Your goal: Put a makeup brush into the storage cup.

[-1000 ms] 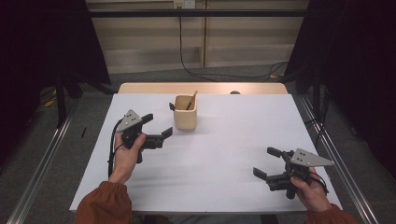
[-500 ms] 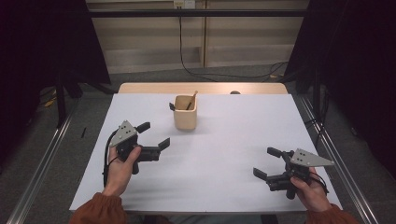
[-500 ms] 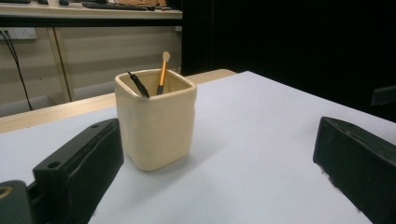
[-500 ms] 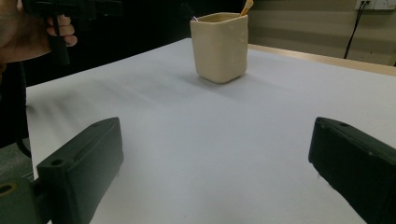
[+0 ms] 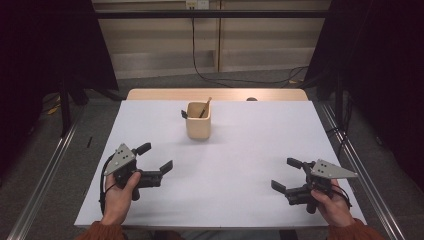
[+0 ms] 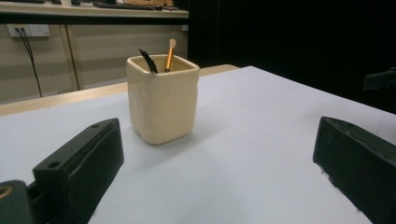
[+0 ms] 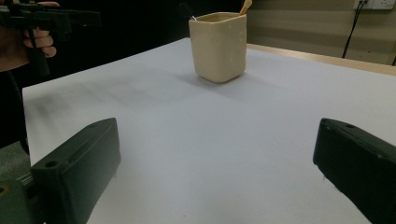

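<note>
Left gripper drawn back from cup toward near table edge, jaws spread, empty. Cup upright mid-table, well apart. Right gripper unmoved, spread. Likely finished.

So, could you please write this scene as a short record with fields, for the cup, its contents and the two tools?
surface: white table
cup: cream square cup, upright, far centre of the table
contents: one wooden-handled stick and one black-tipped item, both leaning in the cup
left tool: jaws open, holding nothing, apart from the cup
right tool: jaws open, holding nothing, near the right front edge
</note>
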`<state>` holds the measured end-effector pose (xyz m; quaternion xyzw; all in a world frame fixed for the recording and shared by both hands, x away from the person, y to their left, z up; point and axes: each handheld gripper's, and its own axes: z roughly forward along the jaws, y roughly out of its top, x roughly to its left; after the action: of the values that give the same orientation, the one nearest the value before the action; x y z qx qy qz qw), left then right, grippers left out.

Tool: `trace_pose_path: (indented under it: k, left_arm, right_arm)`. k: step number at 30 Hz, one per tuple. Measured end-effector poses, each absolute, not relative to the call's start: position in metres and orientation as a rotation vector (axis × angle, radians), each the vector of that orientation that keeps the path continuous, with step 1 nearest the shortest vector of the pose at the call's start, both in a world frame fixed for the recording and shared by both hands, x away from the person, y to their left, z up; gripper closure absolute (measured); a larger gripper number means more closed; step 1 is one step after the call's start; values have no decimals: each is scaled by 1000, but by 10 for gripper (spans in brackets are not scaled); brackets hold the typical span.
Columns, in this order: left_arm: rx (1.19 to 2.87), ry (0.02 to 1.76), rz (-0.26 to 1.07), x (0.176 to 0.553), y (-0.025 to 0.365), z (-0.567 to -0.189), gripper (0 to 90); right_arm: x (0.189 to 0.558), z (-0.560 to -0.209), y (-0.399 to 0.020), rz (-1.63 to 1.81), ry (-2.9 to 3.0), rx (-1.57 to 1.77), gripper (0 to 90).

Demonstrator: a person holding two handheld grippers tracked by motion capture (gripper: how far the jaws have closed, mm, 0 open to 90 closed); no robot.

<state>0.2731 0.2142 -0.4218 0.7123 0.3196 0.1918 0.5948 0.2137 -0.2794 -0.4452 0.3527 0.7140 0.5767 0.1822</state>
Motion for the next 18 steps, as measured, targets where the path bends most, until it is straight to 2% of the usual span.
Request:
trace_pose_path:
  k: [18]
  left_arm:
    - [1630, 776, 454, 250, 229, -435, 18]
  right_arm:
    - [213, -445, -280, 1619, 2012, 983, 0]
